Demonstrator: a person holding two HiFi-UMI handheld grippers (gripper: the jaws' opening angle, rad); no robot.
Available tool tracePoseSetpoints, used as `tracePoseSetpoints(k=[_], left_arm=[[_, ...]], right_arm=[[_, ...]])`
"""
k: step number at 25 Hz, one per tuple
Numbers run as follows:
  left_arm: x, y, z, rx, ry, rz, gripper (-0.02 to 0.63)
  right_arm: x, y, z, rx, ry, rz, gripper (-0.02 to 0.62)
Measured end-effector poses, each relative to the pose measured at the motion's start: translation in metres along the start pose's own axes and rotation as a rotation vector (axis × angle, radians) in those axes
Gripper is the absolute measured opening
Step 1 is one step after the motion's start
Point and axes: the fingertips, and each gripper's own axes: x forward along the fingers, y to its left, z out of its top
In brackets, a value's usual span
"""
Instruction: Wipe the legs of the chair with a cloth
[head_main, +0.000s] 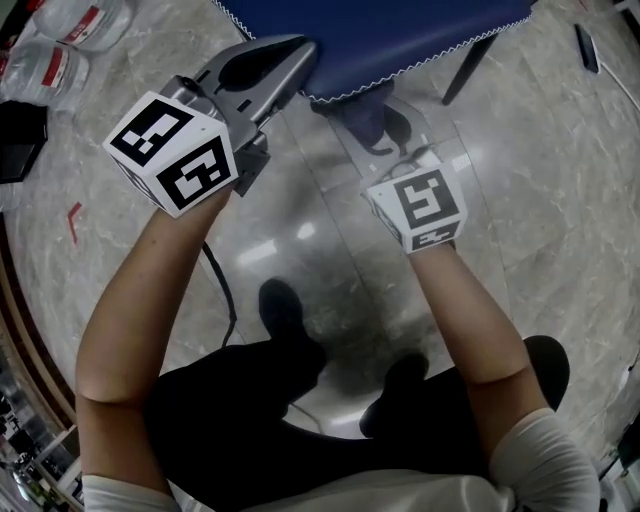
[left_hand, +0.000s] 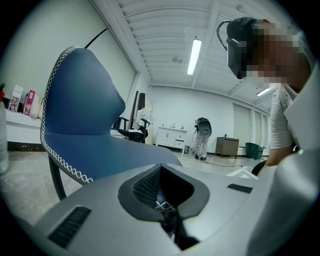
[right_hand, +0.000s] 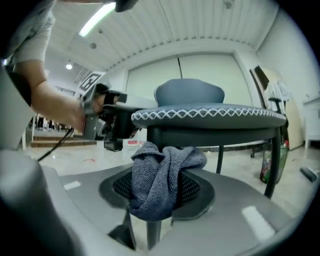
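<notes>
A blue chair seat (head_main: 400, 35) with white zigzag stitching fills the top of the head view. My left gripper (head_main: 292, 62) is shut on the seat's front-left edge, and a strip of blue stitched rim (left_hand: 163, 204) shows between its jaws. My right gripper (head_main: 388, 140) sits lower, under the seat's front rim, shut on a bunched grey-blue cloth (head_main: 372, 122). In the right gripper view the cloth (right_hand: 162, 182) rests against a dark front leg (right_hand: 152, 139) below the seat (right_hand: 210, 118). Another dark leg (right_hand: 273, 162) stands at the right, also seen as a leg (head_main: 466, 68) from above.
Clear plastic bottles (head_main: 62, 42) and a black box (head_main: 20, 140) lie on the marble floor at the left. A black cable (head_main: 222, 290) trails from the left gripper. A dark flat object (head_main: 587, 48) lies far right. My legs and shoes (head_main: 280, 310) stand below the grippers.
</notes>
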Motion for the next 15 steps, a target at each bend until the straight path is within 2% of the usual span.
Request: tracePoseSetpoints(k=[3,9,11,15], left_arm=[[-0.001,0.0,0.0,0.009,-0.002,-0.004,0.005],[0.0,0.001,0.001,0.008,0.0,-0.018,0.005],[0.001,0.001,0.001,0.008,0.002,-0.019,0.005],[0.001,0.0,0.001,0.01,0.003,-0.023,0.005]], right_arm=[[0.002,0.002,-0.041,-0.048,-0.022,-0.061,0.166],[0.013,-0.001,-0.126,0.016,0.069,-0.063,0.173],[0.015,-0.001,-0.167,0.048,0.171,-0.053,0.173],[0.017,0.001,-0.26,0.216,0.444,-0.024,0.167]])
